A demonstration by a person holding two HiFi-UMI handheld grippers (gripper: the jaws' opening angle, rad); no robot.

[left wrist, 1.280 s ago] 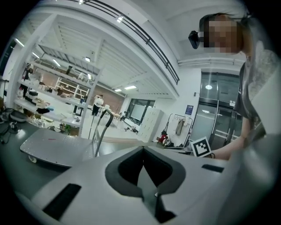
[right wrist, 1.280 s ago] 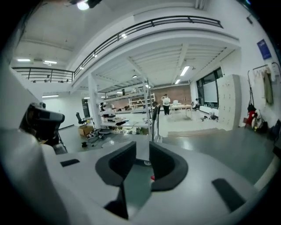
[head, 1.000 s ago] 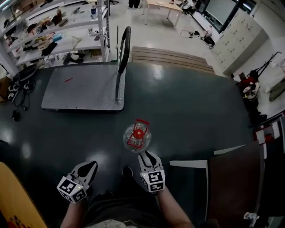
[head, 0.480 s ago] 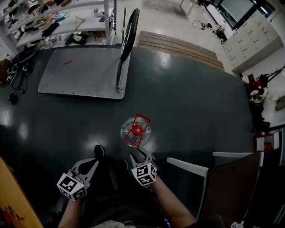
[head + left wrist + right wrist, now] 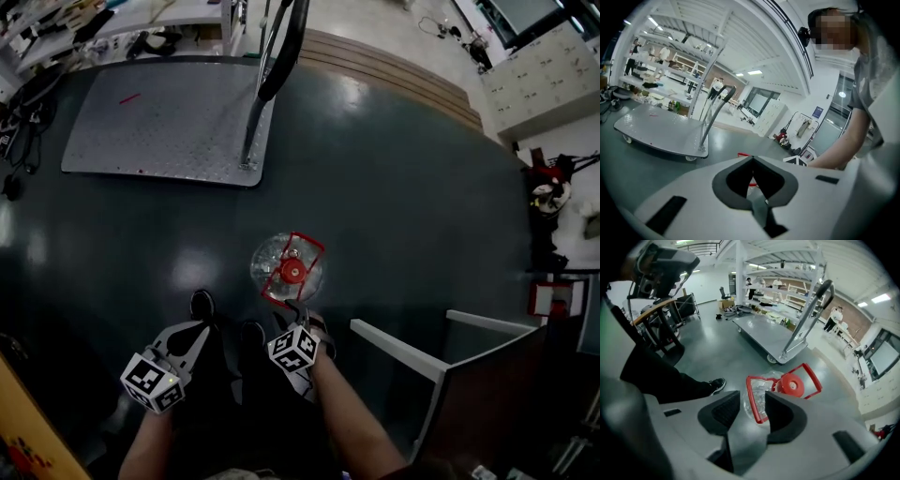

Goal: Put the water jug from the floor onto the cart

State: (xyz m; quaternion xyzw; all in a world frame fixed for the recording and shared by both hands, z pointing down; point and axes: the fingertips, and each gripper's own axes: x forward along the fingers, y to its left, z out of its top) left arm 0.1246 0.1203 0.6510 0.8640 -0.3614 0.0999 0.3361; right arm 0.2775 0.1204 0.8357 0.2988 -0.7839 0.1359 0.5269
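Observation:
The clear water jug [image 5: 289, 269] with a red cap and a red folding handle stands upright on the dark floor. The grey flat cart [image 5: 159, 122] sits beyond it to the upper left, its push handle [image 5: 277, 56] at the right end. My right gripper [image 5: 298, 322] hangs just short of the jug, pointing steeply down. Its jaws have just widened and stand open, with the handle's near bar [image 5: 753, 401] in the gap between them, untouched. My left gripper [image 5: 192, 336] is lower left, shut and empty. In the left gripper view the cart [image 5: 656, 126] lies ahead.
The person's shoes [image 5: 202, 305] stand between the two grippers. A white-framed panel [image 5: 441, 356] rises at the right. Wooden slats [image 5: 394, 70] border the dark floor beyond the cart. A yellow board [image 5: 28, 422] is at the lower left.
Both grippers have sunk toward the floor. The right one rolled, tipped downward and closed in on the jug's handle with its jaws wider. The jug and cart stayed put.

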